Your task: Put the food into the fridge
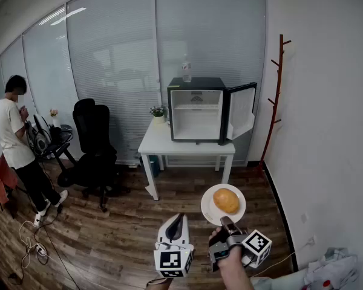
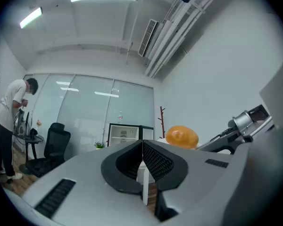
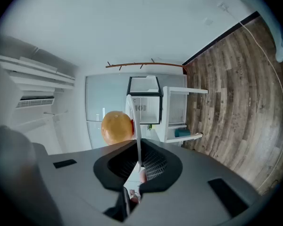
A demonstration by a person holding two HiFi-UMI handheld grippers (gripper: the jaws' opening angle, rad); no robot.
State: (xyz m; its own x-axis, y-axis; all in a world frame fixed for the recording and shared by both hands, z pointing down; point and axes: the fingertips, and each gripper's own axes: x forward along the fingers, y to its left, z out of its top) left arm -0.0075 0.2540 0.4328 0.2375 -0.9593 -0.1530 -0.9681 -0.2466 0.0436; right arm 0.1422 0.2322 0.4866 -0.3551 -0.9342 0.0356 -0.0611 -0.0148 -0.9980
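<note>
Food for this task is a single round golden bun (image 1: pixel 226 200) on a small white plate (image 1: pixel 212 215); the right gripper (image 1: pixel 225 222) has its jaws pinched almost together on the near rim of that plate, which shows as a thin white edge between the pads in the right gripper view; the bun sits just beyond the jaw tips, held in the air above the wood floor; the left gripper (image 1: pixel 178 218), just to the left of the right one, has its jaws closed against each other with nothing between them, and touches neither plate nor bun; well ahead of both grippers, across open floor, a small black fridge (image 1: pixel 196 110) stands on a white table (image 1: pixel 160 142), its door (image 1: pixel 242 110) swung wide to the right, no food visible inside; by my judgement the pick-up is done and the fridge is ready; what is left is the walk across, setting the bun inside, and probably closing the door, for which the free left gripper seems suited.
</note>
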